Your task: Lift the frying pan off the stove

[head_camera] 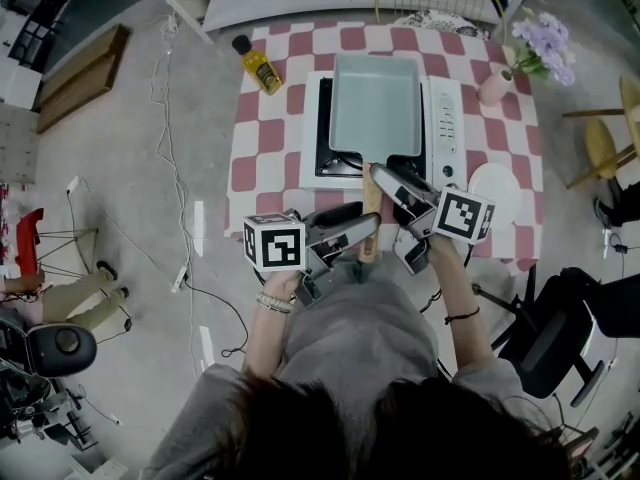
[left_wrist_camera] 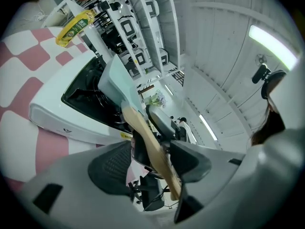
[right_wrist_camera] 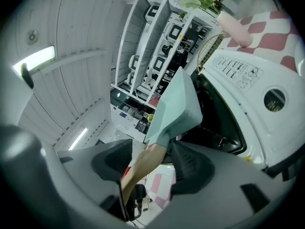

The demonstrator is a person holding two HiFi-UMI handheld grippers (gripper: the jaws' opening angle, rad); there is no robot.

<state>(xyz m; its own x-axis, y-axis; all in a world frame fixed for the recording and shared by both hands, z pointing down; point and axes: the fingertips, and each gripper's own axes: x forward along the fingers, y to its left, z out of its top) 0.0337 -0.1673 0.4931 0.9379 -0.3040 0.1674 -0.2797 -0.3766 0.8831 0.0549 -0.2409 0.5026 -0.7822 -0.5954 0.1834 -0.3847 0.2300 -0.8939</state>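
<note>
Lab (staged kitchen): floor cables (head_camera: 172,168), equipment shelving (right_wrist_camera: 151,46).

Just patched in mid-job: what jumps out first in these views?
A pale green rectangular frying pan sits on the white stove, mid-table on a red-checked cloth. Its wooden handle points toward the person, with the left claw and right claw both open around it.

Stove burner (head_camera: 337,161) largely out of sight under frying pan (head_camera: 375,103)

The checkered cloth (head_camera: 270,133) bears a yellow bottle (head_camera: 262,70), pink vase (head_camera: 494,86) — white plate (head_camera: 496,186).
</note>
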